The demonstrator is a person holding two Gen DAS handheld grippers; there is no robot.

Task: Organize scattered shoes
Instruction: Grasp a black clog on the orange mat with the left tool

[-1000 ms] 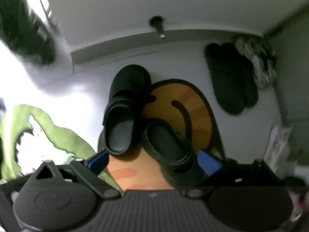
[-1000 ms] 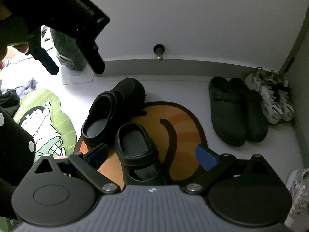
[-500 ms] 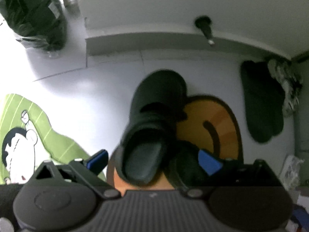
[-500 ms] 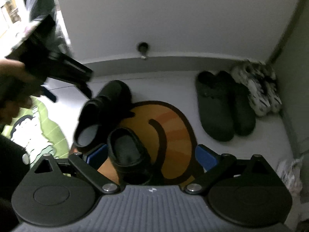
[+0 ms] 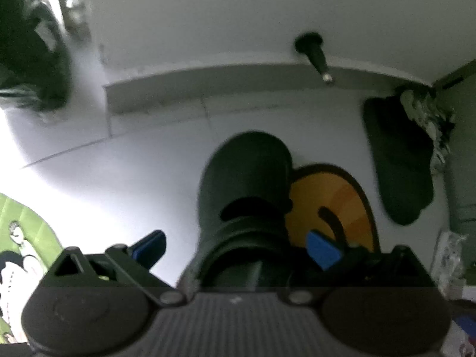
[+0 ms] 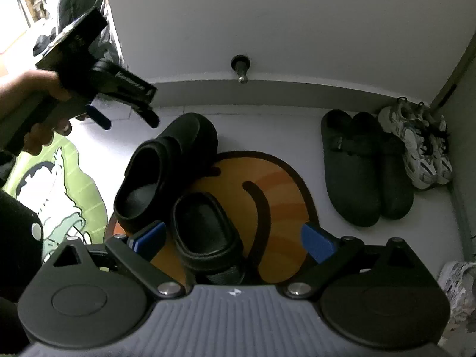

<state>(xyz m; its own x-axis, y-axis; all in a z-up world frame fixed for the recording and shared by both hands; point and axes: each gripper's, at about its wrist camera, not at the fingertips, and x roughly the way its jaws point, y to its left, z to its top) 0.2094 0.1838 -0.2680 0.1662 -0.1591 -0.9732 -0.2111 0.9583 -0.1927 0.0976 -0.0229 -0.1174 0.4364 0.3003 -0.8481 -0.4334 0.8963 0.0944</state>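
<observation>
Two loose black clogs lie at the left edge of an orange mat (image 6: 282, 193). The farther clog (image 6: 166, 160) rests half off the mat, and the nearer clog (image 6: 205, 223) lies on it. My right gripper (image 6: 233, 241) is open, with the nearer clog's heel between its blue pads in view. A hand (image 6: 26, 98) holds my left gripper (image 6: 128, 122), which is open and hangs above the farther clog's toe, not touching it. In the left wrist view that clog (image 5: 247, 184) fills the gap of the left gripper (image 5: 235, 250).
A pair of dark clogs (image 6: 357, 163) and a pair of pale sneakers (image 6: 416, 145) stand side by side against the right wall. A green cartoon mat (image 6: 59, 184) lies at left. A door stop (image 6: 241, 68) juts from the back wall. Another pale shoe (image 6: 455, 282) sits at bottom right.
My left gripper has swung over and down toward the farther clog, which now looms large between its fingers. The right gripper has shifted only slightly. Both clogs lie where they were.
</observation>
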